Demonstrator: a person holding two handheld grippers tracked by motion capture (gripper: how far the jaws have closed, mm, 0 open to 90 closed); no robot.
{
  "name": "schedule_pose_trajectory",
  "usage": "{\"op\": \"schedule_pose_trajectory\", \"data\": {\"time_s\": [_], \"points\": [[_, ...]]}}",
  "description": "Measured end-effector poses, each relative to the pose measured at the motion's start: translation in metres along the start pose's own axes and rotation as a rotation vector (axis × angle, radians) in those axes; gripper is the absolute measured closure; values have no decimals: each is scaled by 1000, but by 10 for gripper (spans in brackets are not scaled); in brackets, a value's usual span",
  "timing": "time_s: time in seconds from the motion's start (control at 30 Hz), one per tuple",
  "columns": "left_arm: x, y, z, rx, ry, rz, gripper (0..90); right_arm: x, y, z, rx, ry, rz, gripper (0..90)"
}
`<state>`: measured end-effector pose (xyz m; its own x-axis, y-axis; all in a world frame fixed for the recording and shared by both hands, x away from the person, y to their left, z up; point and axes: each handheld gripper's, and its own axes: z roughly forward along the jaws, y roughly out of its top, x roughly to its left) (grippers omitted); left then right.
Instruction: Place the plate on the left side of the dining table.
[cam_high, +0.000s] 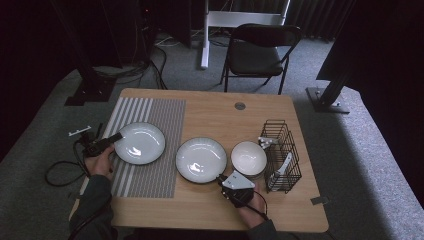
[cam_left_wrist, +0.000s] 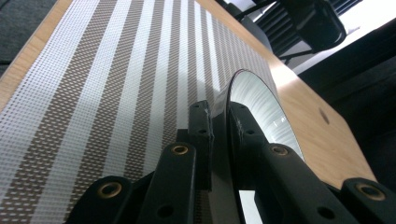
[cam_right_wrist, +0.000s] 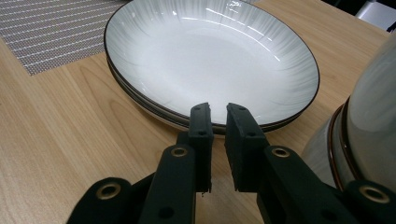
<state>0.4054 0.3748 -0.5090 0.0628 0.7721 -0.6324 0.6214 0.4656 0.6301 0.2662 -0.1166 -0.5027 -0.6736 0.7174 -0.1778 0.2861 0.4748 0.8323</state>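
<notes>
A white plate with a dark rim lies on the striped placemat at the table's left. My left gripper is shut on that plate's left rim. In the left gripper view the plate stands edge-on between the jaws of the left gripper, over the placemat. My right gripper sits on the bare wood at the near right rim of a stack of two matching plates. In the right gripper view the right gripper is shut to a narrow slit just short of the stack, with nothing between the jaws.
Stacked bowls stand right of the plate stack, close to my right gripper, and bulk large at the right. A black wire rack with white pieces in it stands at the right edge of the wooden table. A folding chair stands beyond.
</notes>
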Motion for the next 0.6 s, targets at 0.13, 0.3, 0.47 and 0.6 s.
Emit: {"op": "schedule_pose_trajectory", "data": {"time_s": [0.13,0.3,0.47,0.6], "points": [[3,-1,2,7,24,2,827,0,0,0,2,1,-1,803],[1,-5,5,35,118,54,844,1,0,0,4,4,-5,793],[1,-8,8,51,157,69,834,2,-1,1,11,9,-19,782],[2,-9,10,60,175,78,820,4,0,1,12,14,-30,772]]}}
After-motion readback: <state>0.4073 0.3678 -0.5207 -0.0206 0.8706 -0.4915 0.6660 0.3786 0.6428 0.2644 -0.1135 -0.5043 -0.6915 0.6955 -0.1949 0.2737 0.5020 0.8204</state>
